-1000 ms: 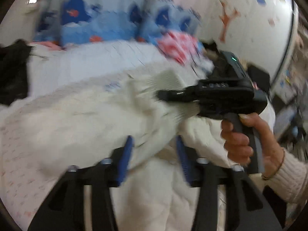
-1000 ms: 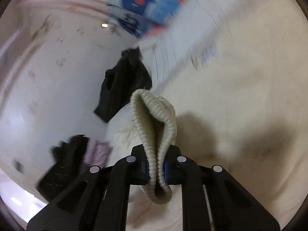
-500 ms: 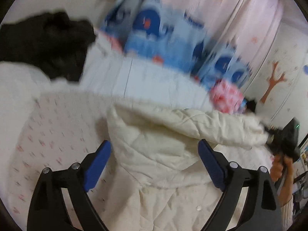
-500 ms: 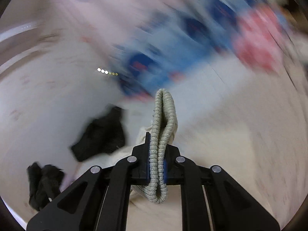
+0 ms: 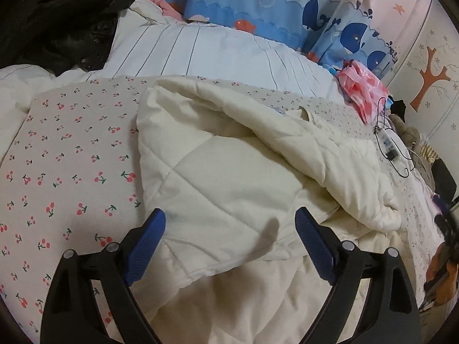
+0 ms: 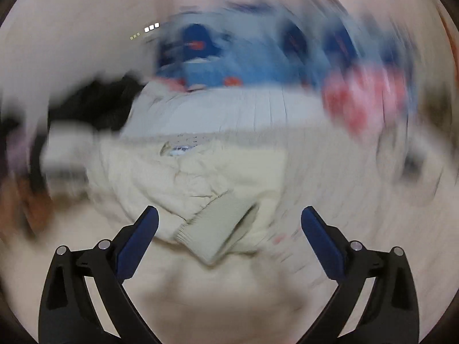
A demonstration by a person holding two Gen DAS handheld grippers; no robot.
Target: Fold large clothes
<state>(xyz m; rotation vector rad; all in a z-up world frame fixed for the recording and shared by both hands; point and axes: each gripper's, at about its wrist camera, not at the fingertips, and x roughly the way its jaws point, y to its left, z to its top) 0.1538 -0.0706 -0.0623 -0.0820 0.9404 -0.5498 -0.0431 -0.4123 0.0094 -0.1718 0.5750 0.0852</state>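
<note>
My left tongs spread wide and holding nothing over the cream quilted jacket, jacket lying rumpled on the cherry-print bed sheet, my right tongs likewise released above its ribbed cuff, whale pillows behind, view blurred.

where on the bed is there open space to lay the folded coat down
The widest bare patch is the cherry-print sheet, left of the cream quilted coat and below the striped white duvet. A narrow strip runs right of the coat, but a black cable with a small device lies there. The head end is crowded: black clothes, whale-print pillows, pink plastic bag.
</note>
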